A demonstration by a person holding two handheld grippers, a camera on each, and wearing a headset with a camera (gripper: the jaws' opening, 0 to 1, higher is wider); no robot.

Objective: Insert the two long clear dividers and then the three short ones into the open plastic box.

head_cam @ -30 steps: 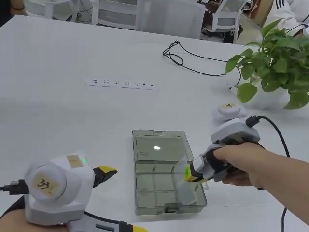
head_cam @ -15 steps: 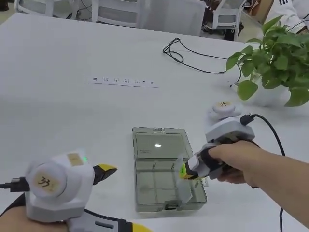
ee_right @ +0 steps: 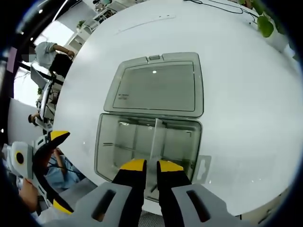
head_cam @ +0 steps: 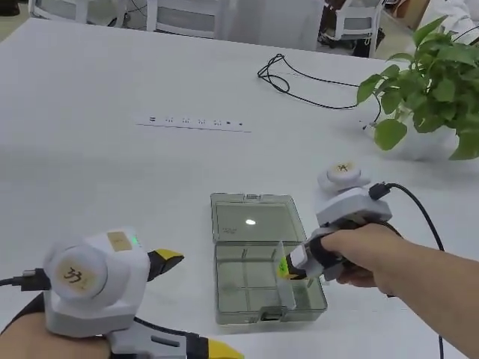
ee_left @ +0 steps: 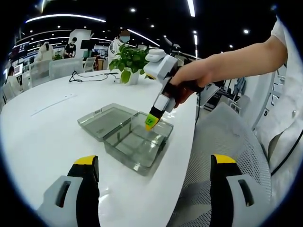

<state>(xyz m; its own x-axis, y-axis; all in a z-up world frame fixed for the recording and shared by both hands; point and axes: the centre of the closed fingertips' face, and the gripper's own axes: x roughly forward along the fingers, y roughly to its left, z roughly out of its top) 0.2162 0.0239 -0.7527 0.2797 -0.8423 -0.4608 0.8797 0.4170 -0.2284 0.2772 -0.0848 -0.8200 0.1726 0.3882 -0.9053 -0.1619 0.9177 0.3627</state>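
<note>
The left gripper hovers over the near edge of the table, jaws wide apart and holding nothing. To its right, close to that same edge, the open plastic box lies with its lid flat toward mid-table. The right gripper has its jaws drawn narrow on a clear divider. The divider stands upright in the base, right of centre, running from the hinge wall to the front wall.

Judged progress: this divider is at or near its seat but not released. Faint lines in the left part of the base may be fitted dividers or moulded ribs, so the remaining count cannot be fixed.

The white table carries a power strip at mid-table, a black cable toward the far edge, a small white puck and a potted plant at the right edge. The room is an open office with chairs and ceiling light strips.
</note>
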